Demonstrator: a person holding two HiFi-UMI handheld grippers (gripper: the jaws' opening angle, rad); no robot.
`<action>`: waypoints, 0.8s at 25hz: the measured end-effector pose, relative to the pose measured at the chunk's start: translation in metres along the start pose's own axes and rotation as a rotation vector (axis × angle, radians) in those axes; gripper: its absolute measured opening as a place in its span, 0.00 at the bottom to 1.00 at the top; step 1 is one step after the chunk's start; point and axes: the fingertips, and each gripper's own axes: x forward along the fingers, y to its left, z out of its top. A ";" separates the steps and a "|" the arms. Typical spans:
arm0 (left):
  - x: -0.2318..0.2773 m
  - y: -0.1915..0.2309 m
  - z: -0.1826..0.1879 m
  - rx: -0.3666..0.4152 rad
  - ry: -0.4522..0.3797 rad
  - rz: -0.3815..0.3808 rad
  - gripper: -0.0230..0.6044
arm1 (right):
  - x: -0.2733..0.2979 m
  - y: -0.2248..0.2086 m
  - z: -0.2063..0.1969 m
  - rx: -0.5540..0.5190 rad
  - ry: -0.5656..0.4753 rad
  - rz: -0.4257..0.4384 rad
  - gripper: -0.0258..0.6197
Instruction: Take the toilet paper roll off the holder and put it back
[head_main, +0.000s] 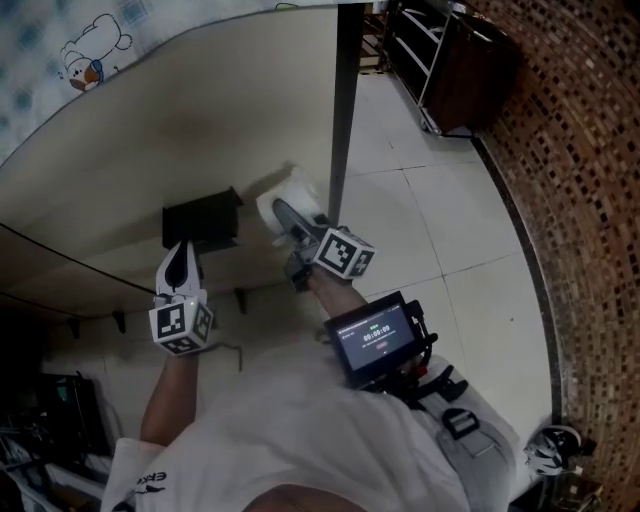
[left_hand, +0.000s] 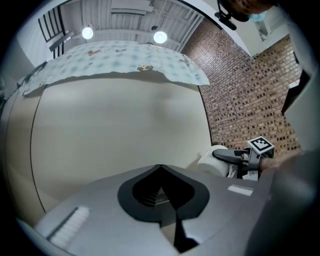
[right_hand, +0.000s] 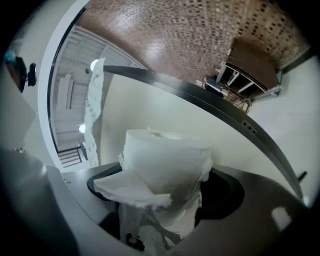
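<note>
Wall (head_main: 200, 120), cream and bare, spreads wide to the left. Tiled floor (head_main: 440, 230) lies open to the right up to the brick edge. A metal pole (head_main: 345, 100) runs down between them. The black holder (head_main: 200, 222) sits on the wall. Just right of it, beside the pole, the toilet paper roll (right_hand: 165, 160) is clamped in the right tongs (head_main: 295, 225), a loose sheet hanging. The left tongs (head_main: 181, 255) are closed and empty, just beneath the holder.

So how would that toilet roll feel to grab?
Probably light and squashy: the roll looks soft, its wraps ruffled at the edges. Its loose sheet is torn and drooping, so likely floppy and easy to rip. Being round, it may roll away if laid sideways.
</note>
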 end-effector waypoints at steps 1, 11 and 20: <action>-0.001 0.001 -0.003 -0.002 0.007 0.003 0.04 | -0.001 -0.004 -0.004 0.055 -0.007 0.004 0.74; 0.002 0.031 -0.039 -0.029 0.089 0.039 0.04 | 0.013 -0.042 -0.045 0.497 -0.086 0.013 0.74; 0.000 0.063 -0.109 -0.045 0.275 0.064 0.04 | 0.021 -0.046 -0.050 0.497 -0.079 0.009 0.74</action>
